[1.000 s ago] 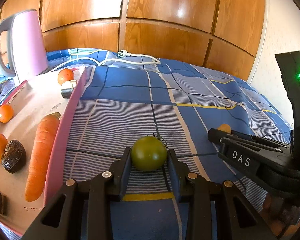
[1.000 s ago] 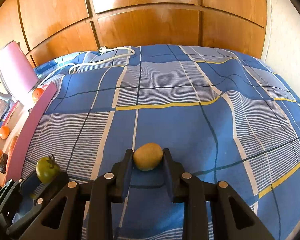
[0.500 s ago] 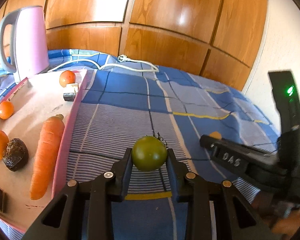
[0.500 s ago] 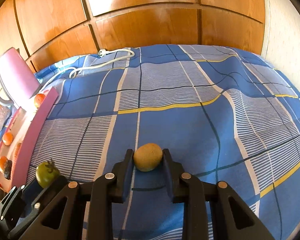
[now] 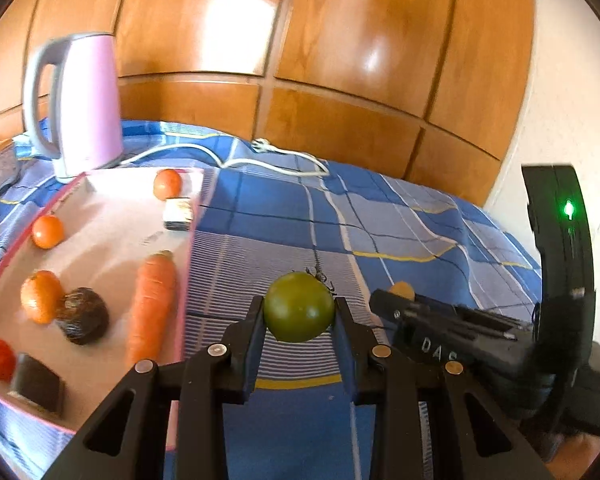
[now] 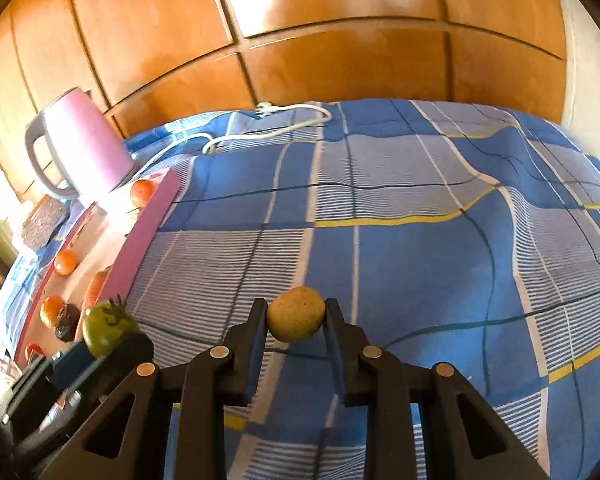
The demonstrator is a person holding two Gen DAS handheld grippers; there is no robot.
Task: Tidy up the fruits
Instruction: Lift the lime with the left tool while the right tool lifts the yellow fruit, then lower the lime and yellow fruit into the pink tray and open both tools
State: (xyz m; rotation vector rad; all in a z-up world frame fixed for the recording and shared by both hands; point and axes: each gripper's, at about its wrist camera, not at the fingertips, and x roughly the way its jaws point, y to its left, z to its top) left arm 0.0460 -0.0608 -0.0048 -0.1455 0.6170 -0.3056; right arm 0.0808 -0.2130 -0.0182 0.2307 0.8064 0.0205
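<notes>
Above the checked bed (image 6: 380, 208), the left hand-held gripper (image 5: 299, 330) is clamped on a green tomato (image 5: 299, 307) and the right hand-held gripper (image 6: 296, 326) on a brown fruit (image 6: 296, 314), both not yet on the pink tray (image 5: 112, 224), where several fruits already lie.

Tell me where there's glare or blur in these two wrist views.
Left wrist view: bright glare on the wooden panels, motion blur on the pink kettle and tray, while the green tomato stays sharp. Right wrist view: glare on the panels too, straight lines bowed by the fisheye, the potato sharp.
</notes>
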